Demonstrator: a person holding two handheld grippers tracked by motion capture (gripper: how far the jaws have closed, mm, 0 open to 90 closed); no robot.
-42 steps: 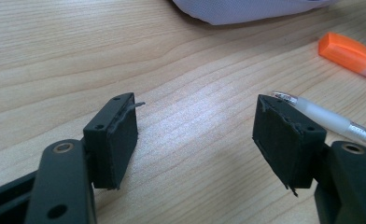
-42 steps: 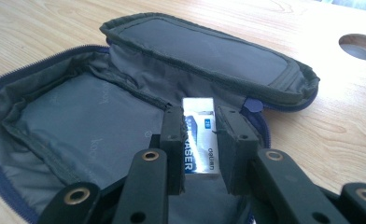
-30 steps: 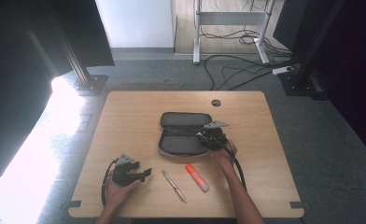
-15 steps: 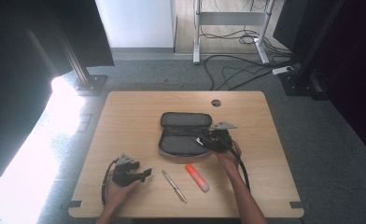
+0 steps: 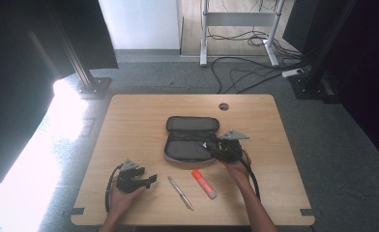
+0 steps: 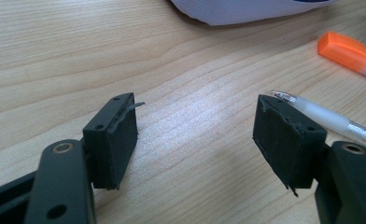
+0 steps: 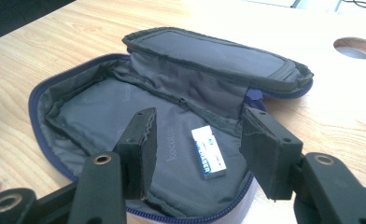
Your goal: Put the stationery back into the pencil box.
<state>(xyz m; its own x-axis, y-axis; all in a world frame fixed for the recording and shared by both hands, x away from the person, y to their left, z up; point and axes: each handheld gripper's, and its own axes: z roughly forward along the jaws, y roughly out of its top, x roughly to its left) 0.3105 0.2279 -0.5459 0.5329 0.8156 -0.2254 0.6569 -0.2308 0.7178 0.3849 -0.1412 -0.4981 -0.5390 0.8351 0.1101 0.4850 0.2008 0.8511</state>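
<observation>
Landmark: the open pencil case (image 5: 190, 140), mid-surface (image 5: 144, 111), lid flap folded to the far side. An eraser (image 7: 208, 153) lies inside it on the grey lining, flat, apart from both pads.

R tongs (image 5: 211, 148) sit at the case's right edge, over the interior. Jaws spread, nothing between them, and they've just been opening. In the right gripper view the eraser lies just ahead, between the two pads' lines.

Still outside the case, on its near side: an orange-capped marker (image 5: 204, 183) near the case, and a pen (image 5: 180, 192) just left of the marker. Both long axes run slantwise, far-left to near-right, roughly parallel.

L tongs (image 5: 149, 180) rest left of the pen, well off the case's near-left corner. Jaws spread, empty. In the left gripper view the pen (image 6: 333, 120) tip is right behind the right-hand pad.

Judgement: pen is nearer the L tongs, marker about as close to the R; whichever goes next, jaws should close across the long axis, not along it.
</observation>
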